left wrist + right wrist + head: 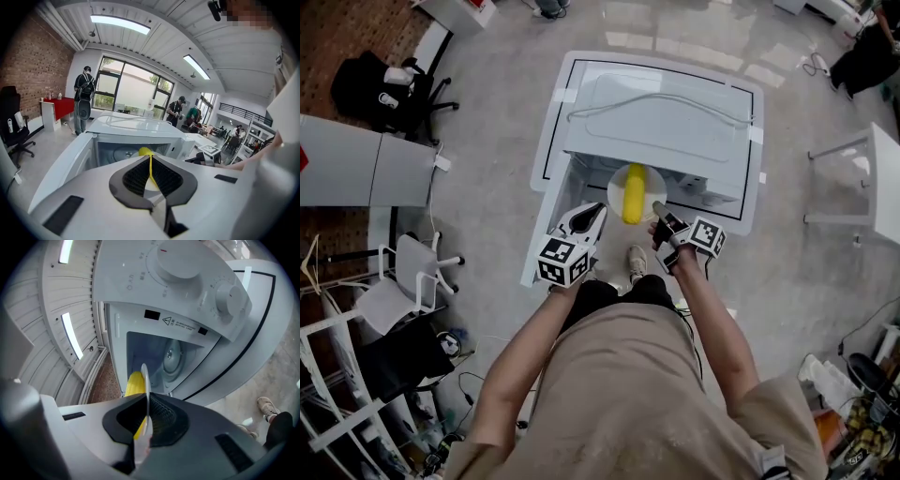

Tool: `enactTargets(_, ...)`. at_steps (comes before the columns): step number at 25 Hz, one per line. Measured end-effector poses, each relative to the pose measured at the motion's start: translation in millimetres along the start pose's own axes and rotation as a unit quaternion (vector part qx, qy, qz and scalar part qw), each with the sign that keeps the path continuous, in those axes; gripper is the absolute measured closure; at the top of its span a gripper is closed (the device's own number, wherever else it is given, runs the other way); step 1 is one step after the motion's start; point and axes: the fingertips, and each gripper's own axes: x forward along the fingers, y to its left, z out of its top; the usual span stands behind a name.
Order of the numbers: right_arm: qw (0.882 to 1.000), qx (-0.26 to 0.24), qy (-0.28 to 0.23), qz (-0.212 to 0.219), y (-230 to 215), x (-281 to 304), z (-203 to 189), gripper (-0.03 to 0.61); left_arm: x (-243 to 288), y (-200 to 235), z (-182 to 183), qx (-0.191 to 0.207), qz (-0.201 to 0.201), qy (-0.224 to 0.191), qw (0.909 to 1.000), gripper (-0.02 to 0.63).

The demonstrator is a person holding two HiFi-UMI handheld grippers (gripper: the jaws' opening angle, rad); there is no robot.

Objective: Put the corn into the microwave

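**Ana:** So, where is the corn point(633, 192)?

**Ben:** On a small white plate point(656, 187), lying lengthwise and pointing into the microwave point(656, 122). The plate is right at the open front. From the head view most of it is outside the cavity, so the corn is not in yet.

**Ana:** Which claw has the plate?

**Ben:** The right gripper point(658, 208). In the right gripper view its jaws are pinched on the plate's near rim, seen edge-on as a thin white line, with the cob just beside it. This claw is rolled onto its side, which is why the microwave's two knobs point(176, 261) look tipped over.

**Ana:** And the left gripper point(598, 214)?

**Ben:** It is just beside the plate's left edge, low in front of the oven. Its jaws are pressed almost together and upright, with only a slit between them. The cob's yellow shows through the slit, and nothing is caught in it as far as I can see.

**Ana:** Where is the door point(551, 220)?

**Ben:** Swung wide to the left. The oven stands on a white table point(551, 122) with a black border line, and a cable lies along its top. The person's shoe point(636, 262) shows on the floor below the grippers.
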Motion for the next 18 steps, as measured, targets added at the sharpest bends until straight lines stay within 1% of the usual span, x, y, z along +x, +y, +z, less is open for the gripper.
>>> enactTargets(2, 1.0, 0.0, -0.004, -0.002, -6.8, 4.1, 7.1, 0.563, 7.2, -1.6, 1.3, 0.001, -0.005, 0.001, 1.0, 0.607)
enactTargets(9, 0.999, 0.011, -0.035, -0.005, -35.9, 19.4, 20.5, 0.563, 21.3, -5.7, 1.2, 0.01, -0.017, 0.013, 0.9997, 0.607)
enactTargets(13, 0.999, 0.013, -0.047, -0.008, -44.0, 28.7, 24.1, 0.563, 24.8, -7.7, 0.5, 0.009, -0.029, 0.02, 0.9993, 0.607)
enactTargets(18, 0.998, 0.018, -0.065, -0.007, -46.8, 44.0, 32.3, 0.563, 27.5, -1.3, 2.3, 0.012, -0.023, 0.023, 0.9994, 0.607)
